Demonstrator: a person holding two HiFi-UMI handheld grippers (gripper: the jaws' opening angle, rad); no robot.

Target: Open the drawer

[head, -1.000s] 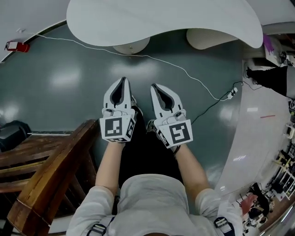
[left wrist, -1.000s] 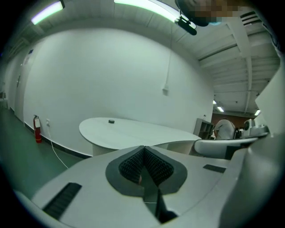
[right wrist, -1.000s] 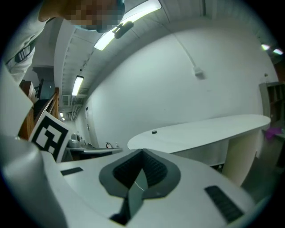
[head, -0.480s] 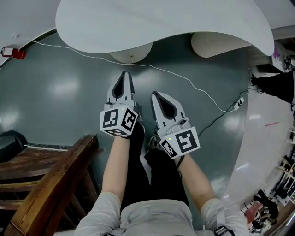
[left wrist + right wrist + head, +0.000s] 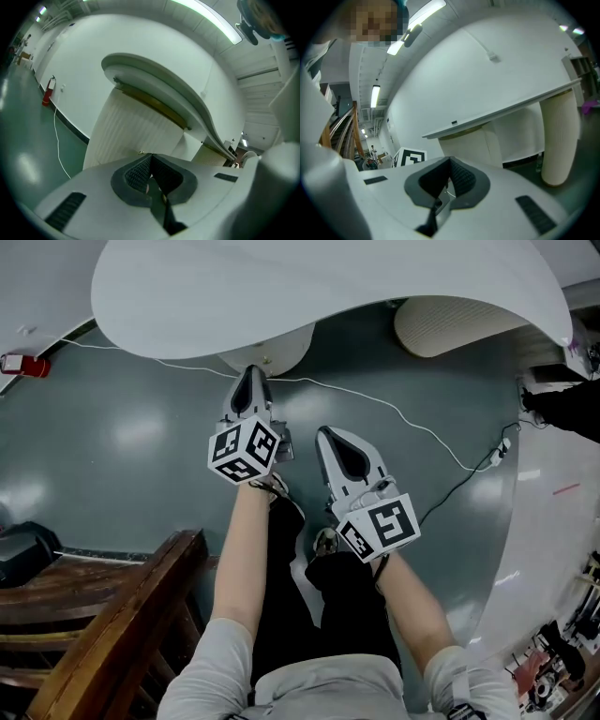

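No drawer shows plainly. A white curved tabletop [image 5: 328, 277] rests on a ribbed cream pedestal [image 5: 267, 352]. In the left gripper view a tan strip [image 5: 154, 105] runs under the tabletop's rim [image 5: 154, 79], above the pedestal [image 5: 126, 136]. My left gripper [image 5: 251, 371] is shut and empty, its tip just short of the pedestal under the table edge; its pads meet [image 5: 151, 155]. My right gripper [image 5: 325, 431] hangs lower and further back over the floor, jaws together with nothing between them [image 5: 450, 160], and it faces the underside of the table.
A second pedestal [image 5: 469, 324] stands at the right. A white cable [image 5: 394, 409] crosses the green floor to a power strip [image 5: 502, 444]. A red extinguisher [image 5: 23, 364] is at the left wall. Wooden furniture [image 5: 94, 615] is at lower left.
Both grippers have sunk and gone forward toward the table. The left one went further, up to the pedestal, and rolled so its marker cube shows two faces. Both stayed shut.
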